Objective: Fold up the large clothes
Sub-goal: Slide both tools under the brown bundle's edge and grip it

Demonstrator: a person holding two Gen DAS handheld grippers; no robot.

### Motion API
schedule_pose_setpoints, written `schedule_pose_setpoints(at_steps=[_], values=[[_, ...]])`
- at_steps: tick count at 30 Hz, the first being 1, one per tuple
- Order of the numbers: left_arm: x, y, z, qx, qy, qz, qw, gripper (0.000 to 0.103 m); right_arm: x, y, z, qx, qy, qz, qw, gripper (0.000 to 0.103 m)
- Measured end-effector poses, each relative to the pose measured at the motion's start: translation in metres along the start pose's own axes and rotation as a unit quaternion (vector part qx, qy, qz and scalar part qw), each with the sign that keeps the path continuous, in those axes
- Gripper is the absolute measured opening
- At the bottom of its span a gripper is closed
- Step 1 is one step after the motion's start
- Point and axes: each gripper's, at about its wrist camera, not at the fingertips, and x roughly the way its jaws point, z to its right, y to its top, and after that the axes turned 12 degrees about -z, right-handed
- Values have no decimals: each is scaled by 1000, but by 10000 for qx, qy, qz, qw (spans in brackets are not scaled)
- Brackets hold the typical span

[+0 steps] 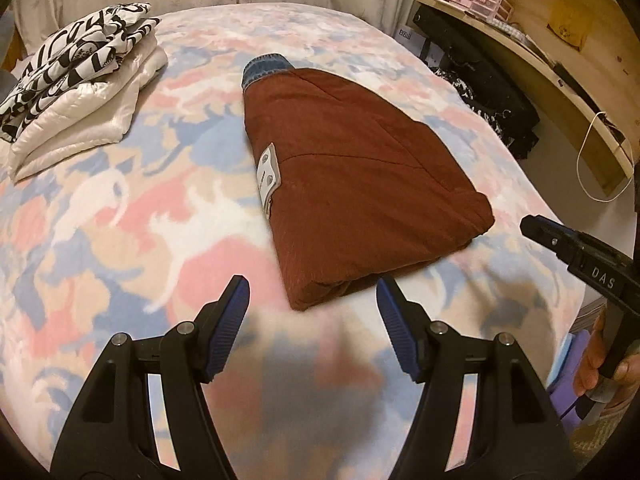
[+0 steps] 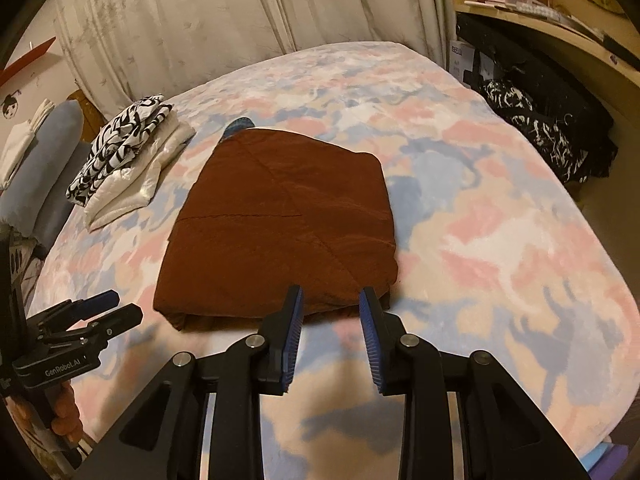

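Hidden: most of the denim piece (image 1: 266,66) lies under the far end of the folded rust-brown garment (image 1: 360,184); only a blue cuff-like edge shows. Writing on the grey tag (image 1: 267,174) at its left edge is too small to read.

Your left gripper (image 1: 313,294) points steeply down at the garment's near edge, jaws wide apart, nothing between them, pads clear of the cloth. Your right gripper (image 2: 330,300) is pitched down likewise, jaws part open and empty, tips just short of the near right corner. Fingers of your right hand (image 1: 600,364) show on the handle, cut off by the frame.

The garment lies mid-bed on a pastel animal-print blanket (image 1: 120,208). Folded white and black-and-white clothes (image 1: 76,88) are stacked at far left. Curtain (image 2: 200,20) behind; wooden desk (image 1: 560,52) on the right.
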Motion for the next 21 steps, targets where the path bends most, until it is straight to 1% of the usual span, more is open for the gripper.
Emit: schedule_pose_setpoints(at_steps=[2,4,7,9,11,13,17,21], values=[[-6,0,-1,-34,-81,19,10000,67,-9,-3,-7,-64,-23,34,10000,37],[-12,1,-2,-68,-143,35,9999,72,-19,-6,-13,-139,-69,60,9999,37],[-17,6,-4,-133,-221,51,9997,74,-31,-6,-18,-239,-100,92,9996,39],[-19,12,-5,-172,-314,41,9993,76,-37,-3,-17,-289,-126,104,9994,50],[-19,19,-9,-255,-420,7,9988,79,-46,1,-18,-348,-155,163,9991,72],[-14,29,-14,-368,-509,-68,9980,79,-50,7,-16,-380,-185,194,9989,78],[1,48,-23,-527,-680,-311,9958,79,-47,26,-6,-436,-125,74,9989,78],[26,70,-31,-652,-959,-549,9917,79,-25,48,17,-406,29,-148,9991,78]])
